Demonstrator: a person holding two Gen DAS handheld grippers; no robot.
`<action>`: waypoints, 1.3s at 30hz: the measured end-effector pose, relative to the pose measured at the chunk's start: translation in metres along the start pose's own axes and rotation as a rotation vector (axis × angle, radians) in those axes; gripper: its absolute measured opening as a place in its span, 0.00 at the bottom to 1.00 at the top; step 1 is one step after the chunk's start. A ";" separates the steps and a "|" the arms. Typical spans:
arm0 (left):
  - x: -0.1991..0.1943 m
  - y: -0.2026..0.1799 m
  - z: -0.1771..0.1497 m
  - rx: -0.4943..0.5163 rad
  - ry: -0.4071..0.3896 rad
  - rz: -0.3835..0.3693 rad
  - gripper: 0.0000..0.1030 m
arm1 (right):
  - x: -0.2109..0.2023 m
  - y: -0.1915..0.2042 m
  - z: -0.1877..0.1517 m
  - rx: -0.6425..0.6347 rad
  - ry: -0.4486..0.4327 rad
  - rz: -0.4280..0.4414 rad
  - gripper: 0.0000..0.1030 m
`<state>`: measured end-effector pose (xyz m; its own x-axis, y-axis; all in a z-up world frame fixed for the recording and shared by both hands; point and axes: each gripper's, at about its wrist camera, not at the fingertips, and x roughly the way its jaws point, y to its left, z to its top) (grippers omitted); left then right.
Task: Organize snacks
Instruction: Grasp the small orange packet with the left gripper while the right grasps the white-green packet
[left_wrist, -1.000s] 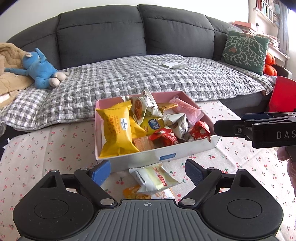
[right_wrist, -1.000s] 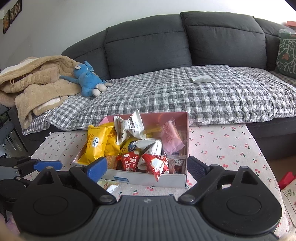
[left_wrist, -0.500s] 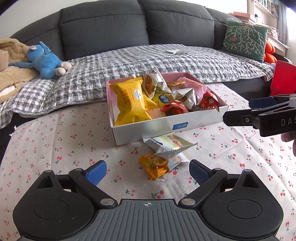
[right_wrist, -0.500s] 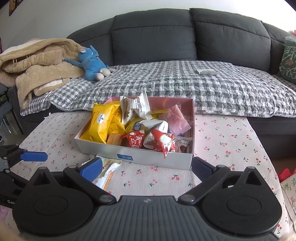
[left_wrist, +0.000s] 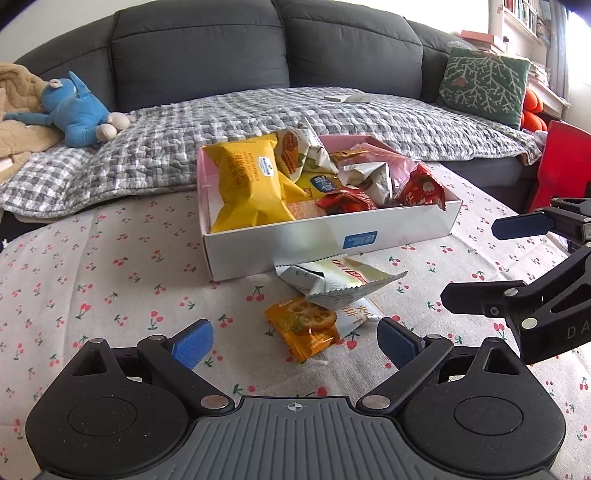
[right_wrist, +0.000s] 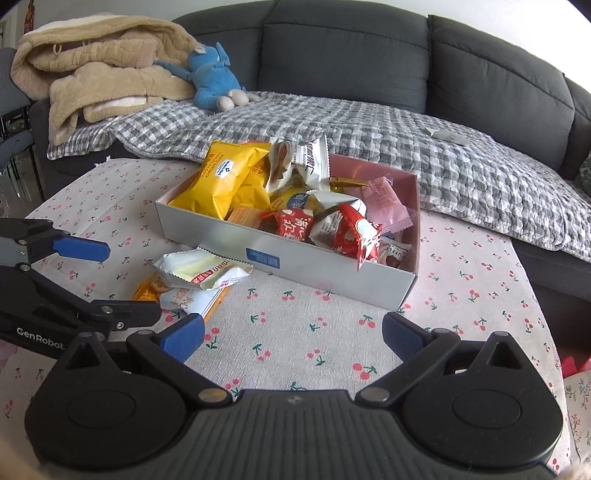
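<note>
- Cherry-print cloth (left_wrist: 110, 266) covers the table, and on it sits the white box (left_wrist: 332, 236) with its pink inside, piled with snack packets.
- Biggest in the box is the yellow packet (left_wrist: 243, 184), lying at the box's left end in the left wrist view; red packets (right_wrist: 347, 232) crowd the near wall, and a pink packet (right_wrist: 384, 206) lies toward the far corner.
- Three snacks are loose on the cloth, just outside the box's near wall: a white-and-cream packet (left_wrist: 340, 284) on top, touching the wall, an orange cracker packet (left_wrist: 306, 328) below it, and a white packet with orange print (right_wrist: 192, 299) partly under both.
- Left gripper (left_wrist: 295, 341) is low over the cloth with jaws wide and just easing inward; the orange cracker packet lies between the blue fingertips (left_wrist: 194, 343), neither pad touching it.
- Right gripper (right_wrist: 291, 338) has its jaws spread as wide as they go, nothing between them but bare cloth, the box just ahead.
- Each gripper shows in the other's view, side by side and near the loose pile.
- Behind the table: a dark grey sofa (right_wrist: 347, 55) with a checked blanket (right_wrist: 369, 133) and a blue plush toy (right_wrist: 212, 81).
</note>
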<state>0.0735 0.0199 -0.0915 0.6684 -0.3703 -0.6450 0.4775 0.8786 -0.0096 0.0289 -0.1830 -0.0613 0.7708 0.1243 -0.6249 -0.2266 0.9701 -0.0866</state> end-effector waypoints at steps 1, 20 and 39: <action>0.004 0.000 0.000 0.005 0.001 -0.004 0.92 | 0.000 0.000 0.000 0.003 -0.001 0.001 1.00; 0.010 -0.008 0.001 0.081 0.018 -0.064 0.37 | 0.003 -0.002 0.006 0.083 0.000 0.112 0.99; -0.029 0.030 -0.017 0.073 0.111 0.037 0.08 | 0.011 0.014 0.005 0.085 0.033 0.131 0.99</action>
<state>0.0587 0.0628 -0.0858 0.6211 -0.2991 -0.7244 0.4965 0.8654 0.0684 0.0367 -0.1670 -0.0657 0.7176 0.2452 -0.6518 -0.2718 0.9603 0.0621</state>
